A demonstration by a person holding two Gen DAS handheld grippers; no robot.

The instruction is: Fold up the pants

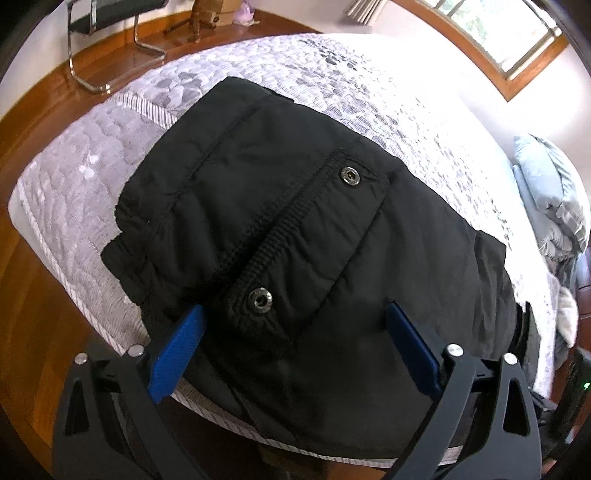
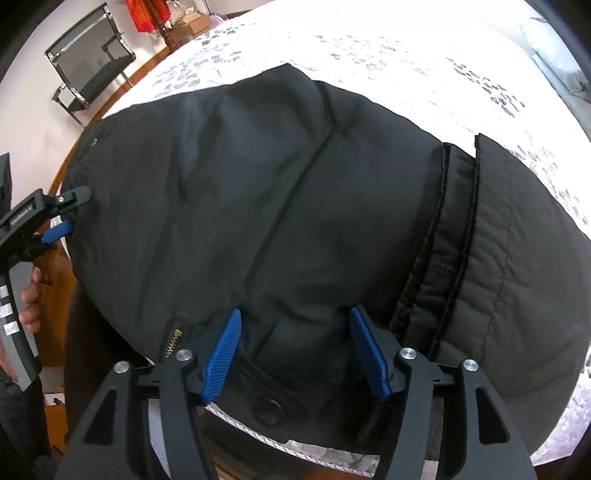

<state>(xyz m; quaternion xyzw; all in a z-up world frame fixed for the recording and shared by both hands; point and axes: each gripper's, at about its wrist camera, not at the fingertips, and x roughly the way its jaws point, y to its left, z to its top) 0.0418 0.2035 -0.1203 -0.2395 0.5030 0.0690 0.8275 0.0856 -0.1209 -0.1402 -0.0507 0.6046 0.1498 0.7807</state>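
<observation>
Black padded pants [image 1: 295,206] lie folded in a thick bundle on the pale patterned bed [image 1: 92,192], close to its near edge. Two metal snaps [image 1: 261,301] show along a ribbed seam. My left gripper [image 1: 295,323] stands open just above the cloth, its blue pads either side of the nearer snap. In the right wrist view the pants [image 2: 258,206] fill the middle, with a cuffed hem at the right. My right gripper [image 2: 293,328] is open, a soft hump of cloth between its pads near a brass zipper [image 2: 171,341]. The left gripper [image 2: 75,212] shows at the pants' left edge.
A hand [image 2: 29,299] holds the left gripper's handle. A black and chrome chair [image 1: 110,22] stands on the wooden floor [image 1: 37,295] beyond the bed. Blue-grey bedding [image 1: 550,199] is piled at the bed's right. A window [image 1: 498,33] is behind.
</observation>
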